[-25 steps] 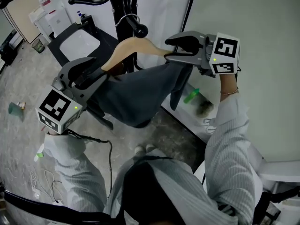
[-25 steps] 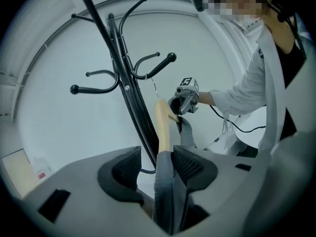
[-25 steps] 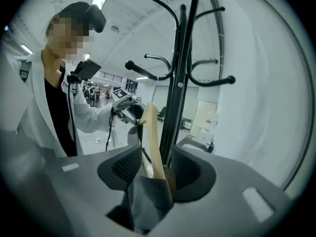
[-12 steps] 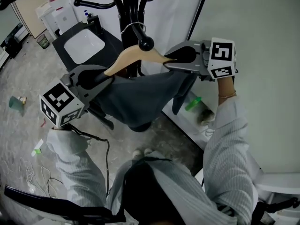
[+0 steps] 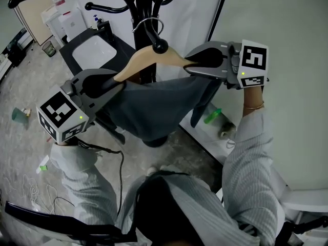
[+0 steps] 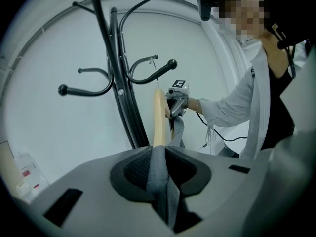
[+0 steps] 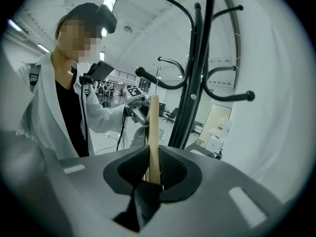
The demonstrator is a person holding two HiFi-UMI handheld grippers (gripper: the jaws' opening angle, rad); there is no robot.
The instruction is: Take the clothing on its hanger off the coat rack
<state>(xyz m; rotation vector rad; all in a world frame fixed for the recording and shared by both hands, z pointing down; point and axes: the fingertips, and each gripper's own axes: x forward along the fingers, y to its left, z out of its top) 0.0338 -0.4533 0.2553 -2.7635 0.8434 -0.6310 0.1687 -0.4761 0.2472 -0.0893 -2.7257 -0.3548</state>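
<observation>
A wooden hanger (image 5: 149,59) carries a dark grey garment (image 5: 154,106). Its wire hook (image 5: 147,21) sits over an arm of the black coat rack (image 5: 139,4). My left gripper (image 5: 114,81) is shut on the hanger's left end (image 6: 159,117) through the grey fabric (image 6: 157,181). My right gripper (image 5: 193,64) is shut on the bare right end (image 7: 153,132), with cloth (image 7: 144,201) hanging below. Both pairs of jaws have just been closing onto those ends. Each gripper view shows the rack pole (image 6: 121,83) (image 7: 195,83) behind the hanger.
A black stand with a white top (image 5: 91,49) is behind the rack on the left. A green bottle (image 5: 211,115) lies by the white wall panel on the right. Cables (image 5: 31,188) and a teal cup (image 5: 19,115) lie on the floor.
Both grippers have shut on the hanger's two ends; a second ago their jaws stood open around them. The hanger still hangs from the rack arm.
</observation>
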